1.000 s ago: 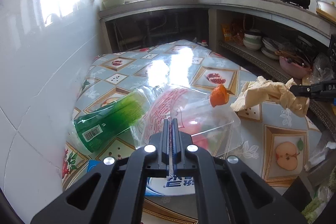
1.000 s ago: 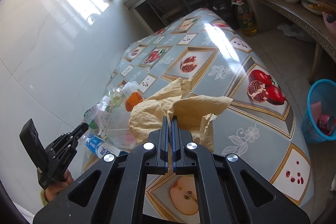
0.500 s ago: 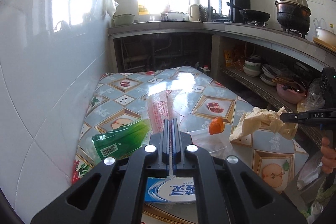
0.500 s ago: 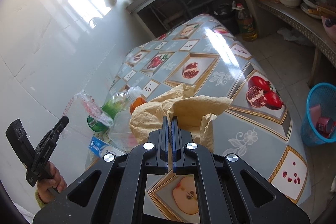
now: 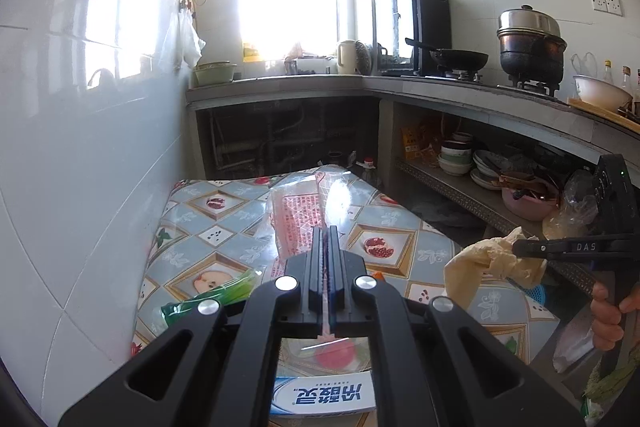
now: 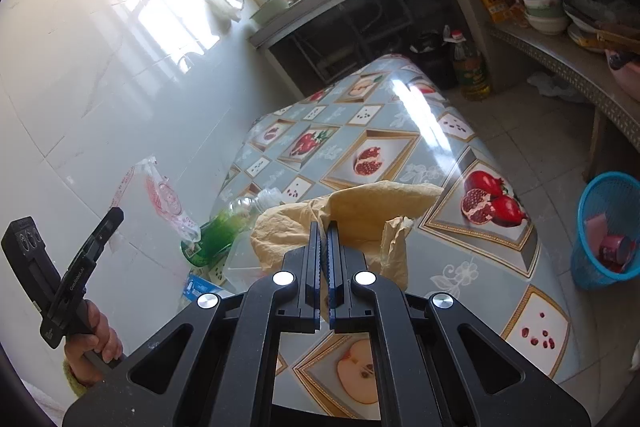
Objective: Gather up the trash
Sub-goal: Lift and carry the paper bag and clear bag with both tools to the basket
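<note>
Your left gripper [image 5: 327, 233] is clamped tight on a clear plastic bag with red print [image 5: 298, 223], held up above the table [image 5: 224, 227]; the red characters on it are too small and crumpled to read, and your gripper's body hides the bag's lower end. Your right gripper [image 6: 324, 231] is closed on a crumpled tan paper bag [image 6: 360, 207], lifted just over the table's near side; its fingers cover the spot where they pinch it. Still lying on the table near the wall, a green bottle [image 6: 218, 233] has a barcode label on its base, partly hidden behind the paper. Beside it, a blue-and-white box [image 5: 324, 397] shows Chinese writing, upside down and cut off by your left gripper. A clear plastic container [image 5: 328, 349] is mostly masked there too. On the floor beyond the table's right edge stands a blue mesh bin [image 6: 608, 231], cropped by the frame.
</note>
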The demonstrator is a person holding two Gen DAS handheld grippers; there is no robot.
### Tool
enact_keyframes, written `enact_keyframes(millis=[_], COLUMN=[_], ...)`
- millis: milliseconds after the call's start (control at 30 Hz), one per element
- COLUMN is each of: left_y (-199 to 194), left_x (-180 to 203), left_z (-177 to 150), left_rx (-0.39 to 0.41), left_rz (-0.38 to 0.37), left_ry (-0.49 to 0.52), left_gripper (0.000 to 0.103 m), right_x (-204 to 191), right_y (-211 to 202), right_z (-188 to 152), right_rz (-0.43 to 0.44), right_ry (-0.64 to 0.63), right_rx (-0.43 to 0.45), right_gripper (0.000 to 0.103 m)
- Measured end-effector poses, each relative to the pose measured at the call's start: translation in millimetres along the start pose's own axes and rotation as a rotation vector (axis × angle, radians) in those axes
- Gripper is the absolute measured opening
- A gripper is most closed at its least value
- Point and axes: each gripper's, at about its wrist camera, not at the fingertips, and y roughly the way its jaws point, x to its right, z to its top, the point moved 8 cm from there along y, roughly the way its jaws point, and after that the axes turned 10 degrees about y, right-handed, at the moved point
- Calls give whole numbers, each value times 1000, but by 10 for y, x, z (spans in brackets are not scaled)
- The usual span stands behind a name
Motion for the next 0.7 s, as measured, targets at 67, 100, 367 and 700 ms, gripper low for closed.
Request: enact_keyframes(millis=[67,100,367,700], left_y=[8,14,118,430], left_x=[66,110,576,1565], left_z=[83,130,458,890], left_rx=[19,28,71,66], left_rz=[-17,-28,-149,-454], left_ry=[10,17,44,20], left_gripper=[1,1,1,1], right_x=[4,9,136,652], right_y=[-65,-100,-428,-1058], right_z=[19,28,150,401], right_rz=[0,0,0,-93], right_ry=[0,1,26,93], right_rx=[17,25,102,260], right_gripper=[2,2,2,2])
